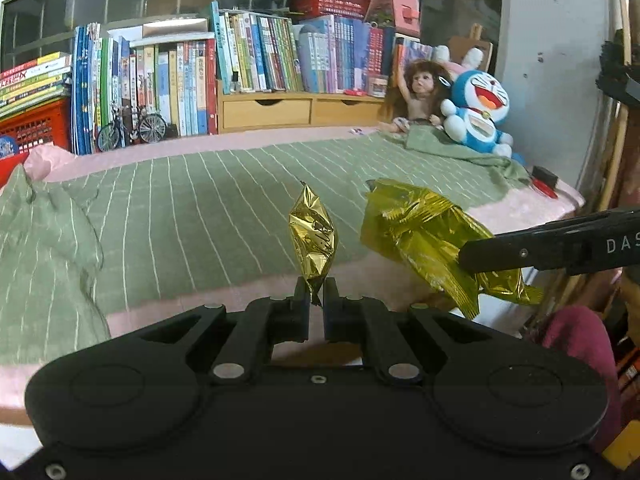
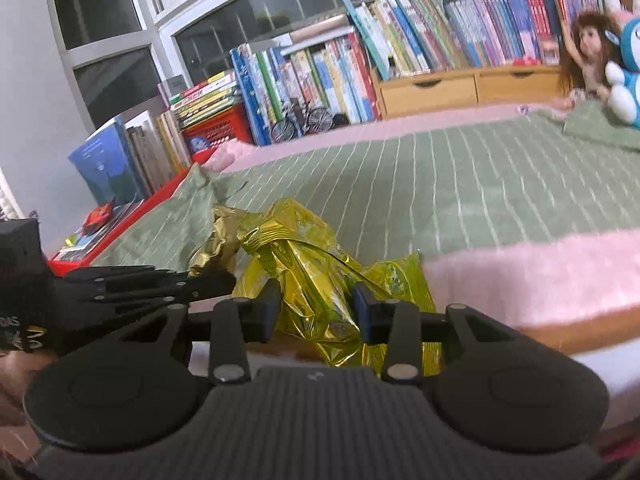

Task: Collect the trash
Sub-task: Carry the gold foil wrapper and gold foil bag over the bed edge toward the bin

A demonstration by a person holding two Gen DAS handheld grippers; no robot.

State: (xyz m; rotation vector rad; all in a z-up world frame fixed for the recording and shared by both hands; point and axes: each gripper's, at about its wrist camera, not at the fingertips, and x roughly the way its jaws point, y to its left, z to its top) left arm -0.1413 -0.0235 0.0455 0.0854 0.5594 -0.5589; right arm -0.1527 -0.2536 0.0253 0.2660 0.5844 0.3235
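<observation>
a home bedroom, likely a child's: bed with green striped blanket [image 1: 208, 200], rows of children's books [image 1: 256, 52], a doll [image 1: 420, 92], a blue plush toy [image 1: 478, 112].

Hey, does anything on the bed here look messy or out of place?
The green striped blanket is rumpled and folded back at its left corner, baring the pink cover. Its far right end is bunched over the doll and blue plush. Both foil wrappers are already gripped.

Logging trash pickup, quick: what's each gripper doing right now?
Left gripper: shut on the small gold wrapper.
Right gripper: shut on the large yellow-gold bag.
</observation>
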